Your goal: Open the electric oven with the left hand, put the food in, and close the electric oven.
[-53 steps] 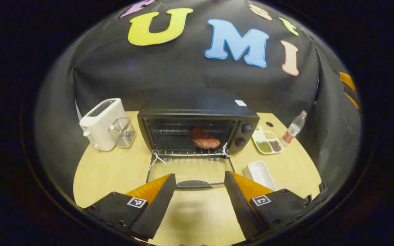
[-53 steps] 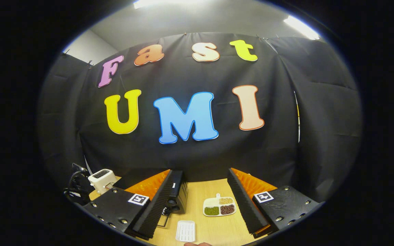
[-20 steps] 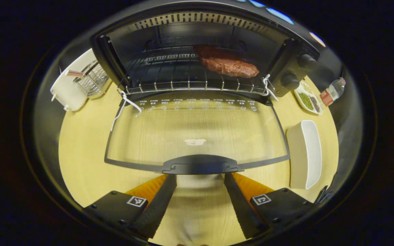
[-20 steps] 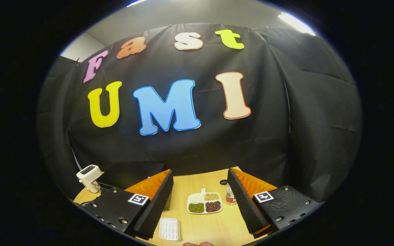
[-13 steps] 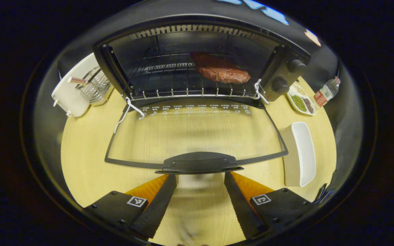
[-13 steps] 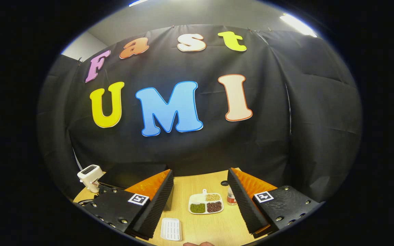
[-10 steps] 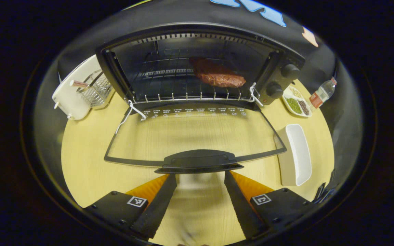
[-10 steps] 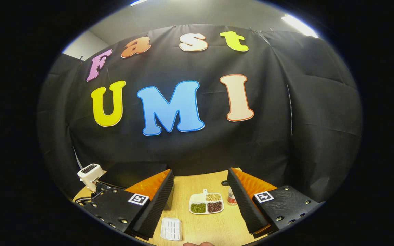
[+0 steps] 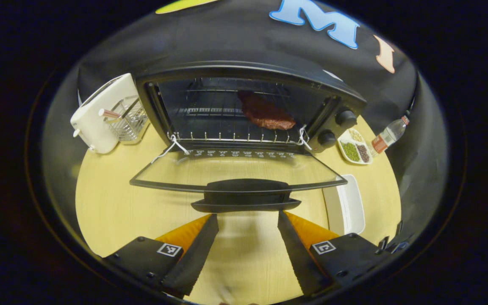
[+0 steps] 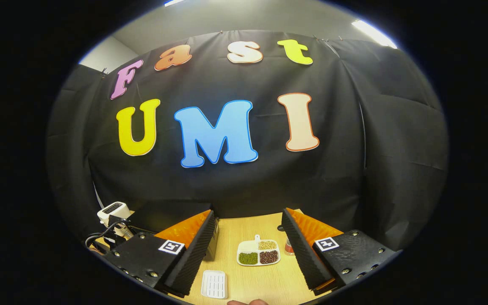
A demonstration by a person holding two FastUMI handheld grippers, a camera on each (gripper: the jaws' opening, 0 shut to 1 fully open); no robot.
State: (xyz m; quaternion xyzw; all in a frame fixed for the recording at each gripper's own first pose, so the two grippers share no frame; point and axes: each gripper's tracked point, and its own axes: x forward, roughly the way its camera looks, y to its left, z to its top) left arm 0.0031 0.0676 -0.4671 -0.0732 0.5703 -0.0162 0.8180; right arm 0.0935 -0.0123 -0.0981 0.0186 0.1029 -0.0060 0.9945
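Oven: black electric oven (image 9: 252, 84) is facing me, glass door (image 9: 239, 171) hanging half-raised.
Food: brown meat (image 9: 265, 114) is lying crosswise on the rack.
Left fingers (image 9: 247, 237): I'm holding them wide, empty.
Right fingers (image 10: 248, 245): I'm holding them wide, empty.

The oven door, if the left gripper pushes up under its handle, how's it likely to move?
The oven door will probably swing as one stiff panel about the hinge at its bottom edge, since a dark frame rims the glass. The glass suggests some weight and fragility, so it may slam if shoved. The left gripper sits open just below the handle, whose smooth underside might slip.
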